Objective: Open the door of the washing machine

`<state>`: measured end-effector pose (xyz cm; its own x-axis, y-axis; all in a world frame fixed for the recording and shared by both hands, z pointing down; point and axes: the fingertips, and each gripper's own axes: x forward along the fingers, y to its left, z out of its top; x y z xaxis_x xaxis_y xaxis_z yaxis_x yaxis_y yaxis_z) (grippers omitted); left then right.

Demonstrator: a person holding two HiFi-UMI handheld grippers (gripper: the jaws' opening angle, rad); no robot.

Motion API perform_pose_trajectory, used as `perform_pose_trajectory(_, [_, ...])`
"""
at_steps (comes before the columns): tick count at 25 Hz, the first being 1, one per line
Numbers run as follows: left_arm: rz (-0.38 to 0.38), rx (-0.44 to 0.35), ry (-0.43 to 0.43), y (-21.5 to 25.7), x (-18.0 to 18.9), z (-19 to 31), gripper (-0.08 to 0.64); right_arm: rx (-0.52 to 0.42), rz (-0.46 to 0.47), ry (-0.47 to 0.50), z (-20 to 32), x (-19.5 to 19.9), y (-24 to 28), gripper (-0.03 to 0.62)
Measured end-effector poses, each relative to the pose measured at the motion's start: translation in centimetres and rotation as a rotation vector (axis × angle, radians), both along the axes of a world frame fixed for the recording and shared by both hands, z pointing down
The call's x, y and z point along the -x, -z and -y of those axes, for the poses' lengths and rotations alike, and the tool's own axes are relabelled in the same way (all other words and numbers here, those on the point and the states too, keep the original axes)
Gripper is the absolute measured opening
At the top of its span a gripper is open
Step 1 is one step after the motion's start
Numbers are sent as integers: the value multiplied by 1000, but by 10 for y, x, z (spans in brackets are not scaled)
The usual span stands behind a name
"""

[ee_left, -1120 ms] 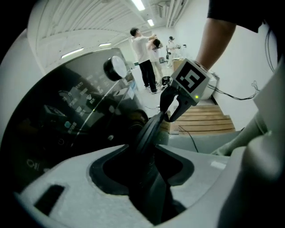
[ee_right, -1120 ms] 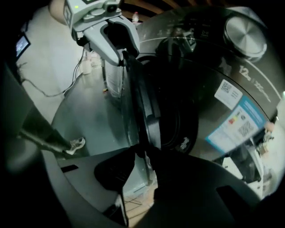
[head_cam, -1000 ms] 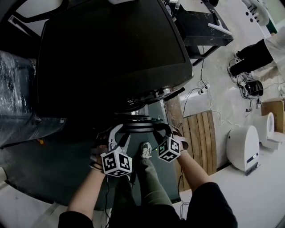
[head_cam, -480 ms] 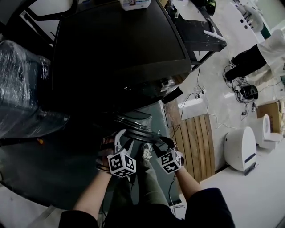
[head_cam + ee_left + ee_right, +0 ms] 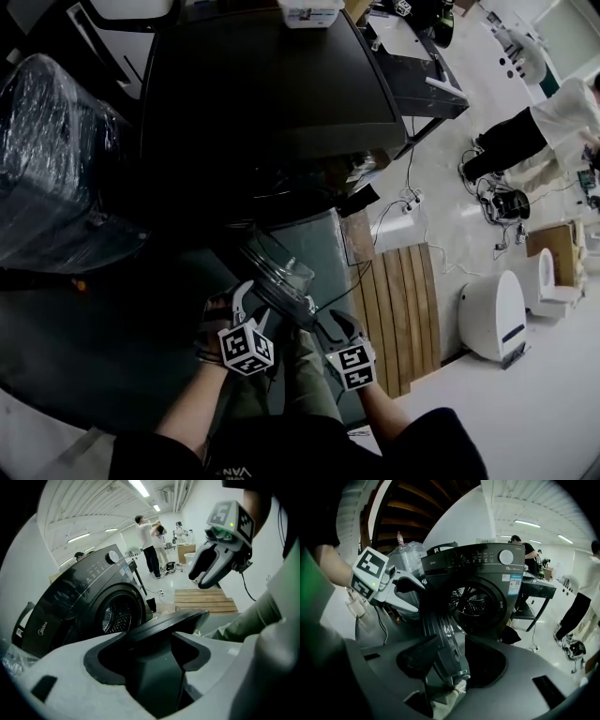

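Door rim (image 5: 281, 279), half hidden, lies inside opening left hand-held gripper (image 5: 253, 302) and slack right hand-held gripper (image 5: 330, 326).

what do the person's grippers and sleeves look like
The left gripper and right gripper both have white curved shells, black jaw pads and a cube of black-and-white square markers. A thin black cable trails from the right one. The sleeves are black. The left jaws are opening around the door rim.
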<state>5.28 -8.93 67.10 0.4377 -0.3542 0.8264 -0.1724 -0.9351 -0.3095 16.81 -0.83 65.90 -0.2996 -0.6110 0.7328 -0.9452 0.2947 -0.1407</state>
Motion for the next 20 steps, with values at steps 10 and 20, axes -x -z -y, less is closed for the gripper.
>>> perform_pose_trajectory(10, [-98,173,332,-10,103,-37,291,-41,41,44,-8,70,32,173])
perform_pose_trajectory(20, [-251,272,626,-14,199,-56,142,-73,33,116,-9,134,51,172])
